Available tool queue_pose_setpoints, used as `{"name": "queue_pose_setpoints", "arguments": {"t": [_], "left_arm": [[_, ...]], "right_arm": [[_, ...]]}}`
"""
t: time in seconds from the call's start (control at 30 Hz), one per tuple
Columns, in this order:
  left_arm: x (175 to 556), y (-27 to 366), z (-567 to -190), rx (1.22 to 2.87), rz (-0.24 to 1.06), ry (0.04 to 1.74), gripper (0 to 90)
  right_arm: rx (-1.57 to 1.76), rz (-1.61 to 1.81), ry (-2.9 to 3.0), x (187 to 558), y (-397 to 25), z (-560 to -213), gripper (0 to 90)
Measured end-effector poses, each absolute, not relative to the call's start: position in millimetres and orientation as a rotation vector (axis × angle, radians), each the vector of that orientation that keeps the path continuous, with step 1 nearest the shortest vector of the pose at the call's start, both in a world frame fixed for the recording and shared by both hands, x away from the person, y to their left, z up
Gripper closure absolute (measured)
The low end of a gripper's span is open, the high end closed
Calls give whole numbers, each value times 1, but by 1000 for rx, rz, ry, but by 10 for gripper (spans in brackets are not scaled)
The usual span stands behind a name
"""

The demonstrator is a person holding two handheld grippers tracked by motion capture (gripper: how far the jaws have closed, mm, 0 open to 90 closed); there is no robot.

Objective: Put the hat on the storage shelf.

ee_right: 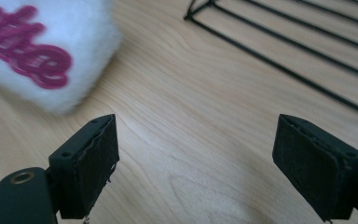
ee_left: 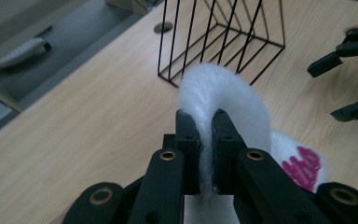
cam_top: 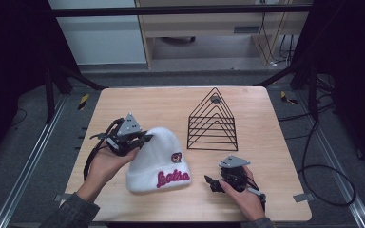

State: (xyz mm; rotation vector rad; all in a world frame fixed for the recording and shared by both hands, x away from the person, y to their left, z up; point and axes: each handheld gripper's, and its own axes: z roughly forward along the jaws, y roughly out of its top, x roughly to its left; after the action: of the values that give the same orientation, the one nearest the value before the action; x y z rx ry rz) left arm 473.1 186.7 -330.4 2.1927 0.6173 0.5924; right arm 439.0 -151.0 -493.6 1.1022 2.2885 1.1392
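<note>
Desk (cam_top: 123, 102): light wood. Black wire rack (cam_top: 213, 121) stands at the far centre. White hat (cam_top: 157, 159) with pink lettering lies front centre, its crown probably lifted slightly. Left gripper (cam_top: 145, 137) has its fingers (ee_left: 188, 140) closed on the hat's crown fold. Right gripper (cam_top: 209, 183) rests low just right of the hat, fingers (ee_right: 98, 158) wide apart, holding nothing.
</note>
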Motion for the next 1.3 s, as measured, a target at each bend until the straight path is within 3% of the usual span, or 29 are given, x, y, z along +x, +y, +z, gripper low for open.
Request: {"name": "queue_pose_setpoints", "arguments": {"t": [0.53, 1.0, 1.3], "left_arm": [[455, 186, -270, 2147, 596, 451, 840], [446, 194, -227, 2094, 619, 328, 840], [449, 194, -222, 2077, 600, 311, 840]], "right_arm": [[891, 1316, 2296, 436, -113, -441, 266], [792, 1386, 2334, 456, -83, -409, 271], [775, 1445, 2410, 474, -71, -409, 271]]}}
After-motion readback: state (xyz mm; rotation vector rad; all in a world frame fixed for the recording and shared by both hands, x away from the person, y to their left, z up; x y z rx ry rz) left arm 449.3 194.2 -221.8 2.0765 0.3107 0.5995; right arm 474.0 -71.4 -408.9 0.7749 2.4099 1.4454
